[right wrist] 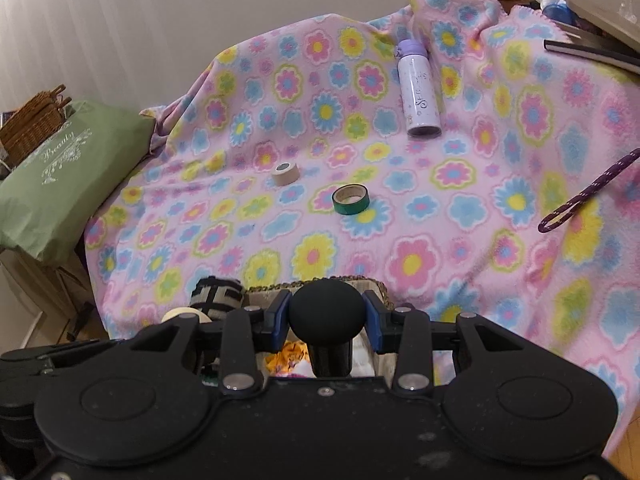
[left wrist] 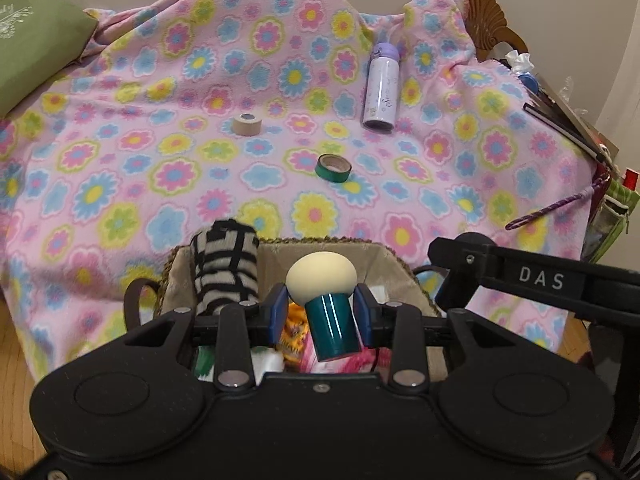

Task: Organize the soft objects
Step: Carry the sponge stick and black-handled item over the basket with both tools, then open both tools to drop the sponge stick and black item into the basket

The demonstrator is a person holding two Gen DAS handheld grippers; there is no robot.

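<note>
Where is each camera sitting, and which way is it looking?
Left wrist: sits on the left claw, looking forward over the basket to the flowery blanket; its claw grips a cream puff.
Right wrist: sits on the right claw, facing the same way; its claw grips a black puff.
Both share the green tape, tan tape and purple bottle.

A lilac bottle [left wrist: 381,87] lies on its side on the flowered pink fleece blanket [left wrist: 120,152], cap toward the wall. Nearer the middle of the blanket sit a beige tape roll [left wrist: 247,123] and a green tape roll [left wrist: 333,168], apart from each other. A green pillow [right wrist: 52,184] printed with white script lies at the blanket's left edge with a brown wicker basket [right wrist: 32,128] behind it, and a purple cord loop [right wrist: 588,192] rests on the right side.
</note>
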